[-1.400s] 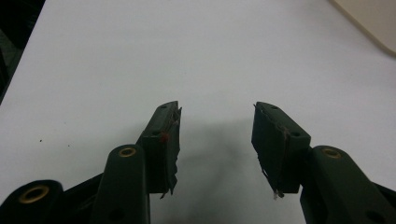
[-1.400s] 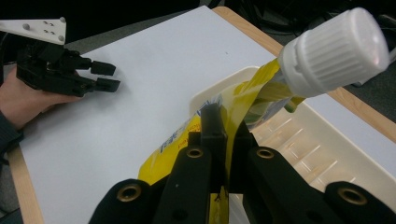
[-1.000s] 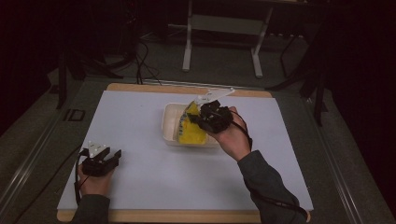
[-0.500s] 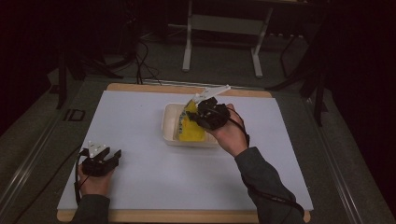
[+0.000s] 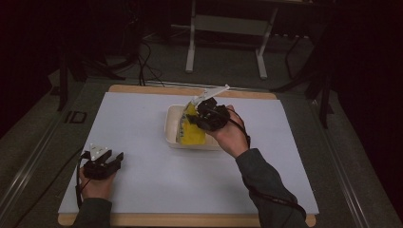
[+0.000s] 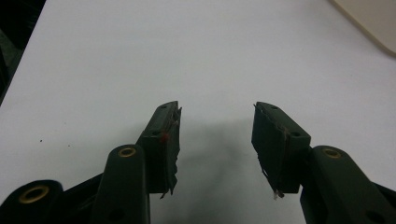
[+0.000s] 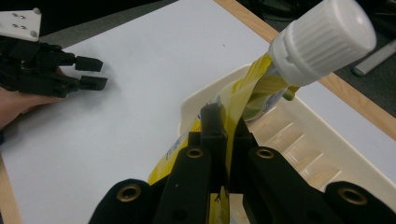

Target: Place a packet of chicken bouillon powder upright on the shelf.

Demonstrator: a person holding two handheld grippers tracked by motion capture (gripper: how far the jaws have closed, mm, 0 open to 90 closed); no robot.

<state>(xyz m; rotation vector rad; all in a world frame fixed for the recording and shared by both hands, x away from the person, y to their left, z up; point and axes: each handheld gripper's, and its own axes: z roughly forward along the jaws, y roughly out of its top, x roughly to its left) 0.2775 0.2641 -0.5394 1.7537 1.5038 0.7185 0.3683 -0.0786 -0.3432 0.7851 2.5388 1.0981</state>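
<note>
A yellow pouch point(image 5: 190, 128) with a white screw cap point(image 7: 322, 42) hangs tilted over a cream tray point(image 5: 172, 126) near the table's middle. My right gripper point(image 5: 205, 115) is shut on the pouch's upper edge, its jaws pinching the yellow film point(image 7: 229, 140) just below the cap. The pouch's lower end reaches into the tray point(image 7: 299, 140). My left gripper point(image 5: 107, 161) rests on the white mat at the front left, jaws open with nothing between them point(image 6: 215, 135). It also appears in the right gripper view, far off at the top left point(image 7: 91, 72).
A white mat point(image 5: 142, 190) covers a wooden board point(image 5: 142, 89). Dark floor, cables and a metal stand point(image 5: 228, 23) lie beyond the far edge. A corner of the tray point(image 6: 369, 18) shows at the top right of the left gripper view.
My right gripper has lifted the pouch slightly and tilted it, so the white cap now points further up and right. The left gripper has stayed where it was.
</note>
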